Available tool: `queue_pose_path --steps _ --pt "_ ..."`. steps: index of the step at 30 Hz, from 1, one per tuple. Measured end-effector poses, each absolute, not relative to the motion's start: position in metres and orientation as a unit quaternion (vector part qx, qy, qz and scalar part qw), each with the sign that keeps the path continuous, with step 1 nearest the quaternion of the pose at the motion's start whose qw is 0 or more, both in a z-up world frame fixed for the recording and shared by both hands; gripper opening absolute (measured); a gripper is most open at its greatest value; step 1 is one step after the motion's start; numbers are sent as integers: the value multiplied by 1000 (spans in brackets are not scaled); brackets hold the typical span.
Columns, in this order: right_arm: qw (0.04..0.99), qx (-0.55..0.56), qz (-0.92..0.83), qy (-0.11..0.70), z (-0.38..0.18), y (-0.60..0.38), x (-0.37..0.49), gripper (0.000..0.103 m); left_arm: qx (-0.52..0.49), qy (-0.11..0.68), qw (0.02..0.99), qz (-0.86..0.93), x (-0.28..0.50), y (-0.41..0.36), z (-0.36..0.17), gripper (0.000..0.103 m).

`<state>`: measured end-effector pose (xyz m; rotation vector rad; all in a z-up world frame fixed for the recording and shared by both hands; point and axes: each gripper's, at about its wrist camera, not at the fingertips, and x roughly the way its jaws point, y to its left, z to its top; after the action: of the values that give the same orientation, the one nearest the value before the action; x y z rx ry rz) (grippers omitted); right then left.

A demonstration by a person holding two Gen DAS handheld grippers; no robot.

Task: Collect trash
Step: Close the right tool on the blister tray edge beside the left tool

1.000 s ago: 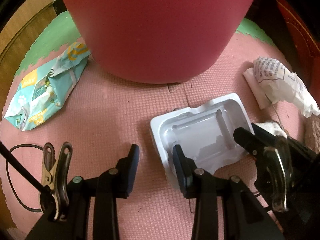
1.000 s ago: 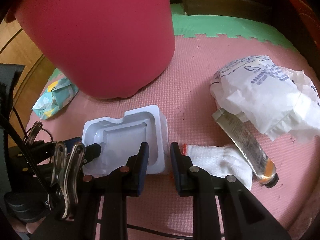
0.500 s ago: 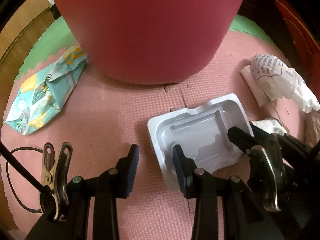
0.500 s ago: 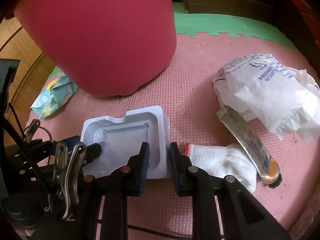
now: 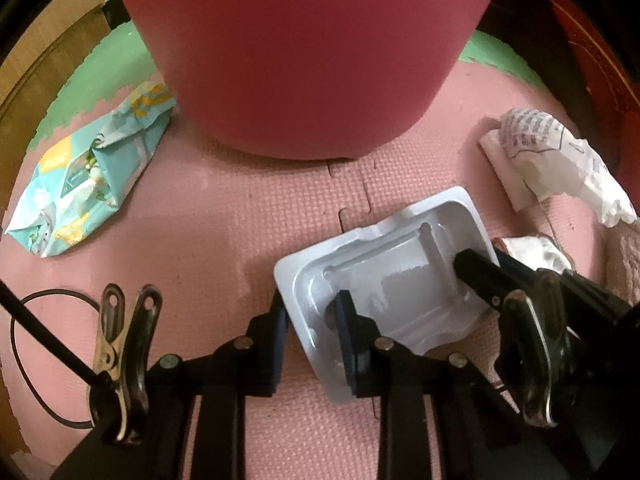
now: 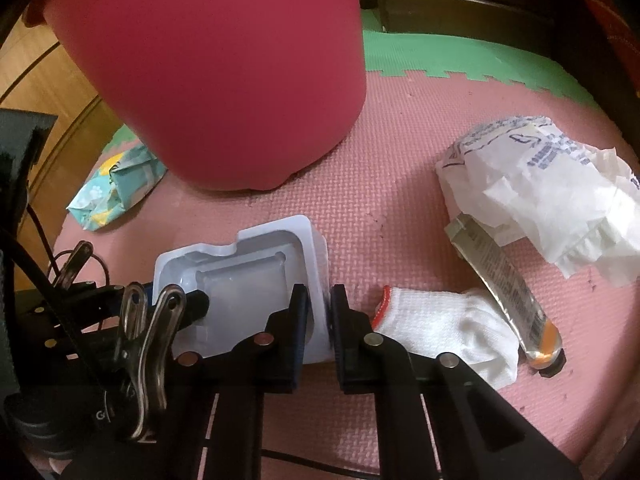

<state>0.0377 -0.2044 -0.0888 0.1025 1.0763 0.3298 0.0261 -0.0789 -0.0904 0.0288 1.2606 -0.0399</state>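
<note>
1. Now gripping: both grippers have just been closing on the tray point(image 5: 400, 276), lower centre of frame. Left gripper point(image 5: 310, 316) clamps its near-left rim, right gripper point(image 6: 319, 308) its right wall.
2. Step: tray pickup. Next I lift it level with both hands and carry it over the bin point(image 5: 304, 48), upper centre.
3. Versus earlier frames: both gaps narrower, tray rim now pinched; nothing else shifted.
4. Wrapper point(image 6: 540, 184), tube point(image 6: 500, 280), sock point(image 6: 440, 324) and pack point(image 5: 92, 176) not yet collected.

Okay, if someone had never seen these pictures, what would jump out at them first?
First the big red bin, filling the top of both views on the pink foam mat. Then the white plastic tray lying in front of it, with the left tongs and right tongs having just been closing on opposite edges.
</note>
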Motion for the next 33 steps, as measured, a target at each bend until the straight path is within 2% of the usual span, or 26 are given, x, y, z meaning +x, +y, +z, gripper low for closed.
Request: queue_pose_path --steps 16,33 --pt "851 68 162 495 -73 -215 28 13 11 561 828 -16 8 -81 -67 23" --pt "879 107 162 435 -10 -235 -15 13 1 489 872 -29 -25 -80 7 23"
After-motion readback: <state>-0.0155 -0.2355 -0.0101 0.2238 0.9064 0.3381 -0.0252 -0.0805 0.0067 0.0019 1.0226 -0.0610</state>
